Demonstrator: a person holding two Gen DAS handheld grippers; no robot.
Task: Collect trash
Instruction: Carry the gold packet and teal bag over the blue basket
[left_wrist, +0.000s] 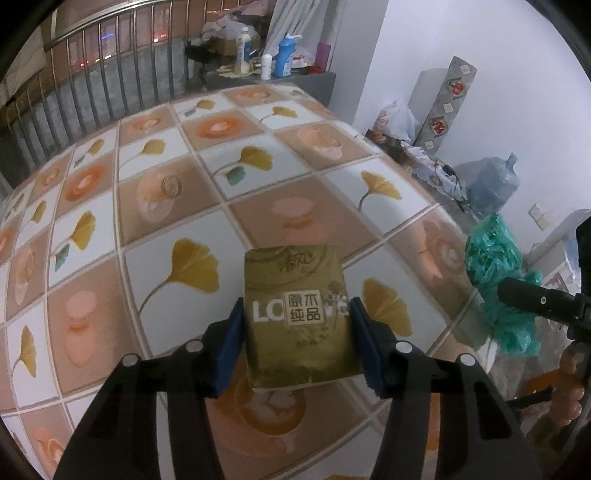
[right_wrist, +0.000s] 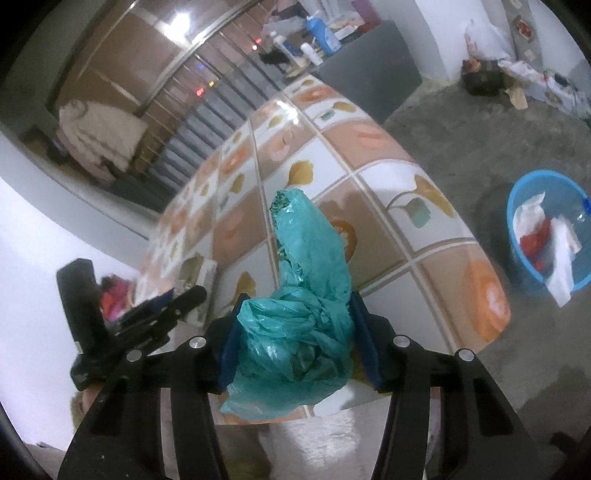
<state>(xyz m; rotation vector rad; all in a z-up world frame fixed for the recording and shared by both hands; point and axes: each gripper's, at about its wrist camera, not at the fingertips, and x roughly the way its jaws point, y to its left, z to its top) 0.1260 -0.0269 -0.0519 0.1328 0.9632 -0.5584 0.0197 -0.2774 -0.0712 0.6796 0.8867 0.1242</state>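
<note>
Two wrist views over a surface (left_wrist: 155, 206) covered with a cloth printed in squares of yellow ginkgo leaves and orange-pink flowers. In the left wrist view, the left gripper (left_wrist: 297, 336) has its jaws clenched on a gold tissue pack (left_wrist: 297, 317), one blue pad pressed against each side; the pack stands out ahead of the fingers, above the near part of the surface, its printed face toward the camera. At the right edge of that view appear the green plastic bag (left_wrist: 498, 273) and the black body of the other tool. In the right wrist view, the right gripper (right_wrist: 293, 339) grasps the same crumpled green plastic bag (right_wrist: 306, 295) between its blue pads; the bag bulges out of the jaws and a loose flap reaches forward over the near corner of the surface. The left tool shows as a dark shape at the near left of this view. On the grey floor to the right stands a blue basin (right_wrist: 517, 236) with white and red cloth in it. Beyond the far end of the surface, bottles, among them a blue bottle (left_wrist: 284, 55), stand on a dark ledge beside a metal railing (left_wrist: 92, 85)
</note>
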